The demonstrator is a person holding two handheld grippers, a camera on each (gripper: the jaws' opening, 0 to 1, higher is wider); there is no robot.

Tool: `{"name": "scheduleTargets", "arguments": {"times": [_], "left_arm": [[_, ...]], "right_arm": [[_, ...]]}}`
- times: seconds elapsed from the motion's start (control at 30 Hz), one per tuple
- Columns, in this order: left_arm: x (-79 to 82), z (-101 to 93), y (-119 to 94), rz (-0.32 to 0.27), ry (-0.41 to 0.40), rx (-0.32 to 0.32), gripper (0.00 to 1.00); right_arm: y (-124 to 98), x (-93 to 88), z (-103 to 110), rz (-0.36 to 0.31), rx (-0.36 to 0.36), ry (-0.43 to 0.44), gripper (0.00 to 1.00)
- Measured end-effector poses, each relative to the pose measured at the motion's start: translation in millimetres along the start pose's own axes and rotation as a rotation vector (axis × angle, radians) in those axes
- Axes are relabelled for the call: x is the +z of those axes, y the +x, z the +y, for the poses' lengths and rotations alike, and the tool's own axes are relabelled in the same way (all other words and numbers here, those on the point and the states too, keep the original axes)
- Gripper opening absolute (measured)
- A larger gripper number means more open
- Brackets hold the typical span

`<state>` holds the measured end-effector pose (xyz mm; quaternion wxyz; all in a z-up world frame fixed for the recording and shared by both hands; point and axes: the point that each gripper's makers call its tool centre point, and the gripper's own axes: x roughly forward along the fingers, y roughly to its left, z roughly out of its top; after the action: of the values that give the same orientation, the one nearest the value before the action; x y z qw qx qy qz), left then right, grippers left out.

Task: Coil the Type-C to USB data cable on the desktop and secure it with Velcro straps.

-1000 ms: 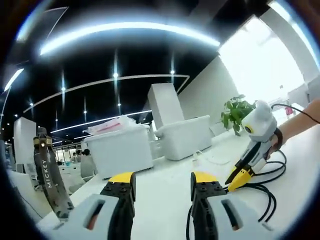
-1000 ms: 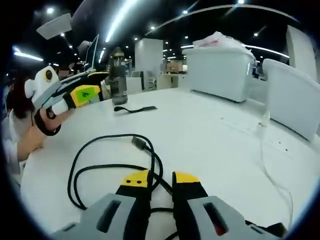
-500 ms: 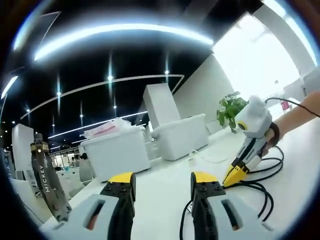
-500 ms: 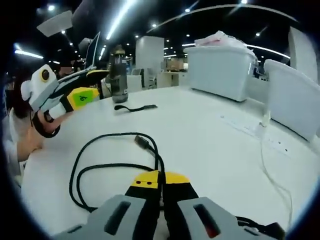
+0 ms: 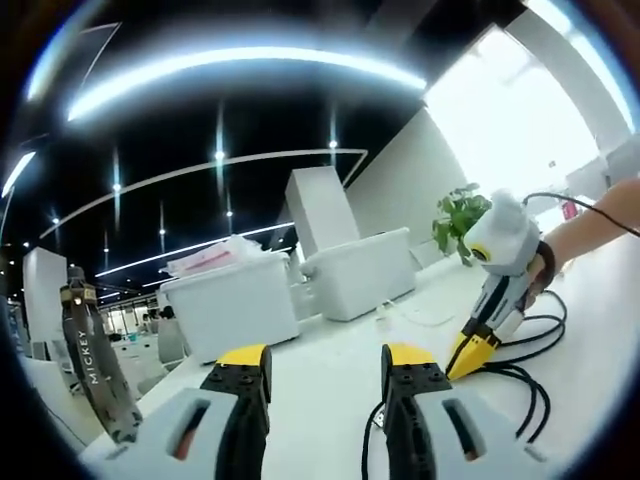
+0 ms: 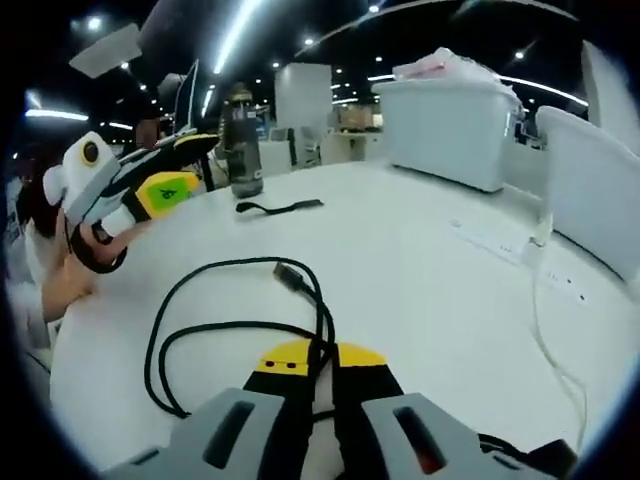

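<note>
The right gripper (image 6: 318,362) pinches the black cable (image 6: 236,325) low in the frame, the left gripper (image 5: 326,368) is wide open, so the loose loops could spring apart on the tabletop (image 6: 400,260).

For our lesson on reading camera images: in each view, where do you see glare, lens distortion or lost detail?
Left gripper view: the window beyond the plant is blown out white, and the ceiling light strips bow into arcs, showing fisheye curvature. Right gripper view: lighting is even, the black cable stands out sharply against the white table, and the storage bin bulges near the edge.
</note>
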<state>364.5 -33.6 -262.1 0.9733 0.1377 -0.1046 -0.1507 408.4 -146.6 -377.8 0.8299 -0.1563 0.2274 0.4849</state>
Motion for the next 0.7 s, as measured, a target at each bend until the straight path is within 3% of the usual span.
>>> {"name": "scheduleTargets", "arguments": {"times": [0.17, 0.23, 0.27, 0.33, 0.47, 0.53, 0.6, 0.7], "left_arm": [[-2.1, -0.6, 0, 0.008, -0.002, -0.003, 0.45], [-2.9, -0.9, 0, 0.011, -0.002, -0.004, 0.45], [-2.9, -1.0, 0, 0.011, -0.002, -0.005, 0.45], [-2.3, -1.5, 1, 0.009, 0.000, -0.006, 0.45], [-2.0, -3.8, 1, 0.007, -0.002, -0.012, 0.45], [-2.3, -4.8, 0, 0.009, 0.001, -0.013, 0.45], [-2.2, -5.2, 0, 0.011, 0.007, -0.014, 0.45], [-0.9, -5.7, 0, 0.006, 0.005, -0.016, 0.45]], "right_arm": [[-2, 2.2, 5, 0.032, -0.020, -0.119, 0.02], [-7, 4.8, 3, 0.024, -0.060, -0.174, 0.00], [-9, 12.4, 1, -0.021, -0.090, -0.215, 0.00], [-20, 10.8, -1, -0.007, -0.138, -0.281, 0.00], [-25, 4.2, 2, -0.010, -0.111, -0.206, 0.00], [-28, 6.9, 3, -0.057, -0.101, -0.077, 0.01], [-33, 3.6, 7, -0.059, -0.069, 0.038, 0.03], [-34, -7.6, 14, -0.015, -0.043, 0.083, 0.11]]}}
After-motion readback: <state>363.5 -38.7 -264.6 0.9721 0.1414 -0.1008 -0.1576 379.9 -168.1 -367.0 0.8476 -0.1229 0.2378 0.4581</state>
